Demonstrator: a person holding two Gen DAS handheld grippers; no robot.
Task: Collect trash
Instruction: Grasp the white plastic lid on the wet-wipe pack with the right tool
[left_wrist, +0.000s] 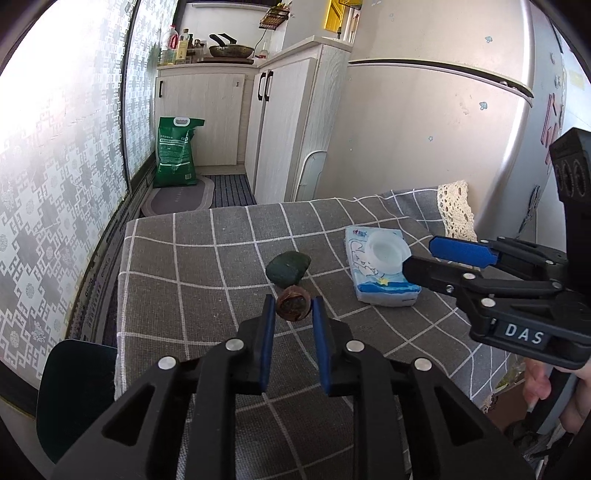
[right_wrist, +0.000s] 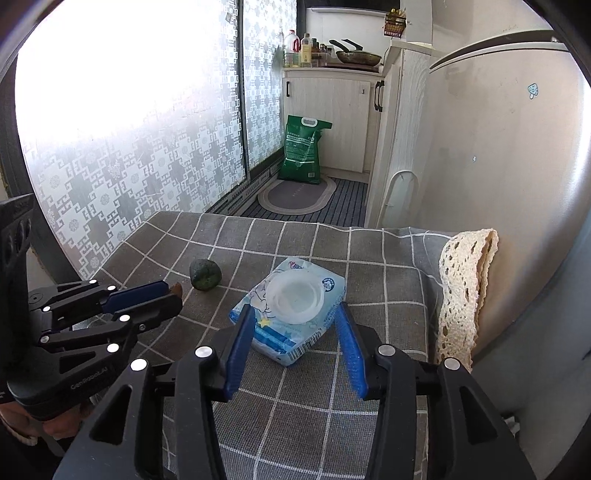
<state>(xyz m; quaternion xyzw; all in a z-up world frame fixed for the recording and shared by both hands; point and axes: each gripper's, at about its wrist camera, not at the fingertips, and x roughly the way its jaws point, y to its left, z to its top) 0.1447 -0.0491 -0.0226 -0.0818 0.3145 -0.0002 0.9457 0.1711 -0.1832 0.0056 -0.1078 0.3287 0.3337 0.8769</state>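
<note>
Nearest on the checked cloth of the surface, the left gripper has its jaws narrowly parted around a brown round scrap, whether touching I cannot tell. Just beyond lies a dark green lump. Beside them, the right gripper, jaws wide, straddles a blue wipes pack carrying an empty clear cup.

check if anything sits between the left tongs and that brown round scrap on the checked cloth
Nothing visible does. The left tongs are open with the brown scrap right at their tips, bare tablecloth around it. The dark green lump lies just beyond it, and the wipes pack lies off to the right near the right tongs.
</note>
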